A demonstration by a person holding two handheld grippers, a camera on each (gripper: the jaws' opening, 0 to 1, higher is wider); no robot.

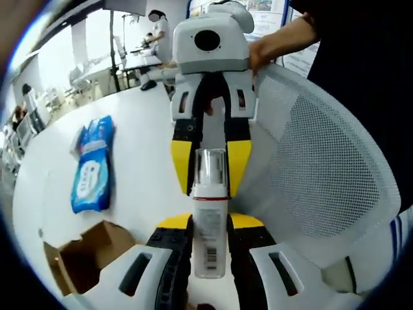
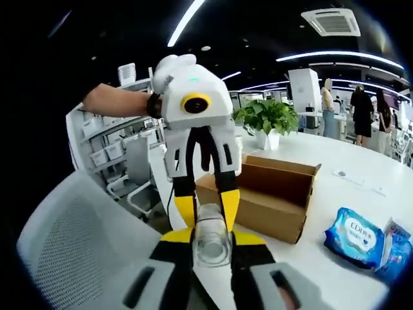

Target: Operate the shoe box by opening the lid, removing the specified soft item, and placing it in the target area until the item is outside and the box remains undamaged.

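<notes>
So both grippers are on the same little bottle [image 1: 210, 219] right now, one from each end. In the left gripper view, the left gripper [image 1: 210, 242] has its black-padded jaws pressed against the lower body of the bottle, right around the barcode label, so it's clamped on it. The bottle stands up between the jaws with its clear cap [image 1: 210, 169] on top, and that cap sits between the yellow fingertips [image 1: 182, 161] of the right gripper [image 1: 210, 169] coming in from the far side.

The right gripper view shows the same thing flipped: the right gripper's [image 2: 213, 248] jaws are closed in around the clear end of the bottle [image 2: 213, 240], and the left gripper [image 2: 205, 205] faces it, its yellow tips [image 2: 185, 210] straddling the bottle from behind (a person's hand [image 2: 113, 98] is holding that one).

The shoe box [image 2: 261, 194] sits on the white table [image 2: 342, 165] with the lid open, brown cardboard, just behind the grippers in the right gripper view. In the left gripper view a corner of the box [image 1: 87, 255] shows down at the lower left. A blue wet wipes pack [image 1: 93, 165] lies flat on the table, outside the box and a bit apart from it; it shows in the right gripper view [image 2: 355, 236] too, off to the right of the box. A white mesh chair back [image 1: 322, 168] is right next to the grippers, and there's a potted plant [image 2: 271, 119] behind the box.
</notes>
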